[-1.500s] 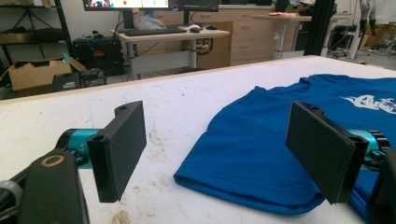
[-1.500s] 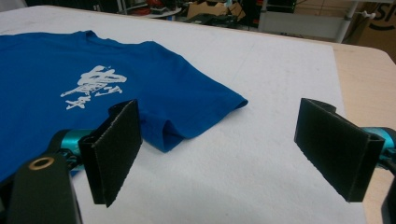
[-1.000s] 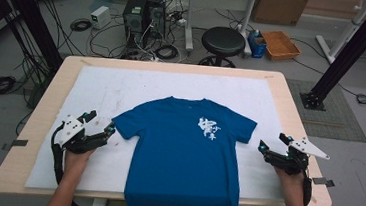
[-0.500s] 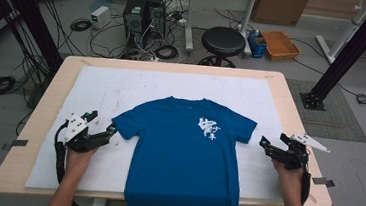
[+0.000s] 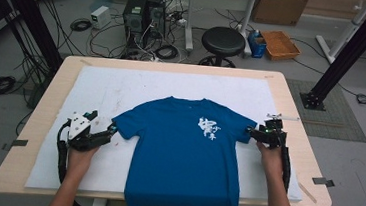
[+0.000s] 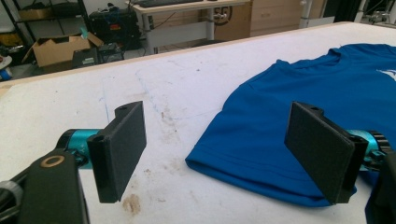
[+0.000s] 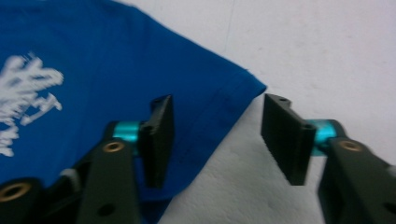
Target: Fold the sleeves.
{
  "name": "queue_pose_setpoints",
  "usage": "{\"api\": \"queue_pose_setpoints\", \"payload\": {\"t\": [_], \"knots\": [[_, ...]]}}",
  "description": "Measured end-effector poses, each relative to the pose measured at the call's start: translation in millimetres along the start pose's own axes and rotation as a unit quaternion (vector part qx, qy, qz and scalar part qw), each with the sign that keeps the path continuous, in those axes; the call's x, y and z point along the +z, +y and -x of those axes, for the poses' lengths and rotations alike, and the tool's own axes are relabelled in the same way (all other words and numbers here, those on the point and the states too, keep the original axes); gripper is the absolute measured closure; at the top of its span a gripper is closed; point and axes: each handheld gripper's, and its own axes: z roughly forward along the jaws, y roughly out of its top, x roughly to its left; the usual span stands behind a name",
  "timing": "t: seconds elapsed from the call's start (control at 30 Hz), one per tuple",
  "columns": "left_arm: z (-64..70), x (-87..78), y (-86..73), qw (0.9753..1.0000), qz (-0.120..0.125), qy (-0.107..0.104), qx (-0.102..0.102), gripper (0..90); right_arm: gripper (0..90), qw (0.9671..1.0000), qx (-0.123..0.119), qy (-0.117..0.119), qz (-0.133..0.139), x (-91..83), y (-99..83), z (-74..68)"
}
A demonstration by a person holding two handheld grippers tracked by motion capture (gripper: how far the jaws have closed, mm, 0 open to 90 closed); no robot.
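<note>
High view: we see the blue T-shirt (image 5: 186,153) flat on the white mat (image 5: 122,85) | left gripper (image 5: 112,128) gaping at left sleeve | right gripper (image 5: 249,133) gaping at right sleeve.

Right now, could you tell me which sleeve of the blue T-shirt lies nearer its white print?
The sleeve by the right gripper; the white print sits on that side.

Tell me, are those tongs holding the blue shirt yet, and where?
No. Both tongs, left and right, stand open at the T-shirt's sleeve hems, gripping nothing.
</note>
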Motion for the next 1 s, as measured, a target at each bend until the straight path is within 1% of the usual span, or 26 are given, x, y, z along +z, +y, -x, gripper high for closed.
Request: {"api": "queue_pose_setpoints", "payload": {"t": [0.03, 0.07, 0.17, 0.2, 0.23, 0.27, 0.3, 0.33, 0.4, 0.43, 0.47, 0.53, 0.57, 0.6, 0.63, 0.67, 0.7, 0.73, 0.77, 0.8, 0.83, 0.87, 0.9, 0.93, 0.97, 1.0], "knots": [[0.0, 0.0, 0.0, 1.0, -0.001, 0.001, 0.0, 21.1, 58.7, 0.9988, -0.038, -0.026, -0.016, 6.2, 0.1, -7.9], [0.0, 0.0, 0.0, 1.0, -0.001, 0.001, 0.0, 21.1, 59.7, 0.9977, -0.053, -0.039, -0.016, 6.1, 0.0, -10.2], [1.1, 0.3, 0.0, 1.0, -0.001, 0.002, 0.002, 21.2, 75.3, 0.998, -0.05, -0.035, -0.016, 5.2, 0.4, -8.9], [1.1, 0.3, 0.0, 1.0, -0.001, 0.002, 0.002, 21.4, 75.3, 0.998, -0.05, -0.035, -0.016, 5.2, 0.4, -8.9], [1.3, 0.5, 0.0, 1.0, -0.001, 0.002, 0.005, 21.4, 80.0, 0.9982, -0.05, -0.031, -0.015, 5.3, 0.4, -7.8], [1.9, 0.2, 0.1, 1.0, -0.003, 0.002, 0.005, 21.5, 87.1, 0.9981, -0.055, -0.025, -0.015, 5.8, 0.4, -8.8], [2.1, 0.3, 0.1, 1.0, -0.002, 0.003, 0.006, 21.6, 88.5, 0.9976, -0.065, -0.019, -0.015, 6.3, 0.4, -9.9], [2.1, 0.4, 0.1, 1.0, -0.002, 0.003, 0.006, 21.6, 88.9, 0.9967, -0.077, -0.022, -0.014, 6.3, 0.7, -11.2], [1.6, 0.5, 0.1, 1.0, -0.003, 0.002, 0.004, 21.8, 89.4, 0.9965, -0.083, -0.012, 0.001, 4.0, 2.0, -13.2], [1.1, 0.5, 0.2, 1.0, -0.004, 0.003, 0.004, 21.9, 89.5, 0.9951, -0.093, -0.005, 0.032, -4.7, 7.2, -20.1], [0.9, 0.9, 0.3, 1.0, -0.005, 0.003, 0.003, 22.0, 89.5, 0.9935, -0.104, 0.002, 0.047, -9.2, 11.2, -25.4], [0.9, 1.1, 0.4, 1.0, -0.006, 0.004, 0.003, 22.0, 89.5, 0.9904, -0.12, 0.029, 0.064, -15.9, 18.5, -41.3], [1.4, 1.3, 0.5, 1.0, -0.007, 0.003, 0.003, 22.0, 89.5, 0.9904, -0.12, 0.029, 0.064, -15.9, 18.5, -41.3], [1.6, 1.3, 0.4, 1.0, -0.007, 0.003, 0.004, 22.0, 89.4, 0.988, -0.131, 0.041, 0.071, -17.3, 21.2, -51.2], [1.8, 1.3, 0.4, 1.0, -0.006, 0.003, 0.005, 22.0, 88.9, 0.9852, -0.142, 0.063, 0.073, -17.6, 23.9, -61.2], [1.8, 1.2, 0.4, 1.0, -0.006, 0.003, 0.006, 22.0, 87.0, 0.9797, -0.146, 0.113, 0.078, -16.7, 25.6, -70.2], [1.8, 1.2, 0.4, 1.0, -0.006, 0.003, 0.007, 22.0, 68.6, 0.9726, -0.141, 0.163, 0.087, -16.0, 27.7, -84.5], [1.8, 1.2, 0.4, 1.0, -0.006, 0.003, 0.007, 22.0, 68.6, 0.9726, -0.141, 0.163, 0.087, -16.0, 27.7, -84.5], [1.8, 1.2, 0.4, 1.0, -0.006, 0.003, 0.006, 22.0, 63.9, 0.9731, -0.128, 0.163, 0.101, -18.1, 29.1, -89.0], [1.6, 1.2, 0.4, 1.0, -0.006, 0.002, 0.006, 22.0, 63.9, 0.9754, -0.127, 0.147, 0.105, -19.9, 29.3, -88.0], [1.6, 1.1, 0.4, 1.0, -0.006, 0.002, 0.005, 22.0, 64.0, 0.9787, -0.124, 0.122, 0.109, -20.9, 29.0, -84.5], [1.6, 1.1, 0.4, 1.0, -0.006, 0.002, 0.005, 22.0, 64.0, 0.9787, -0.124, 0.122, 0.109, -20.9, 29.0, -84.5], [1.7, 1.3, 0.4, 1.0, -0.006, 0.002, 0.005, 22.0, 64.0, 0.987, -0.087, 0.078, 0.11, -21.4, 25.8, -71.8], [1.7, 1.3, 0.4, 1.0, -0.006, 0.002, 0.005, 22.0, 63.8, 0.9894, -0.074, 0.062, 0.108, -20.9, 24.1, -66.3], [1.7, 1.4, 0.5, 1.0, -0.007, 0.002, 0.004, 22.0, 63.8, 0.9894, -0.074, 0.062, 0.108, -20.9, 24.1, -66.3], [1.5, 1.4, 0.5, 1.0, -0.009, 0.002, 0.003, 22.0, 61.4, 0.9953, -0.034, 0.035, 0.084, -16.1, 18.9, -50.0]]}}
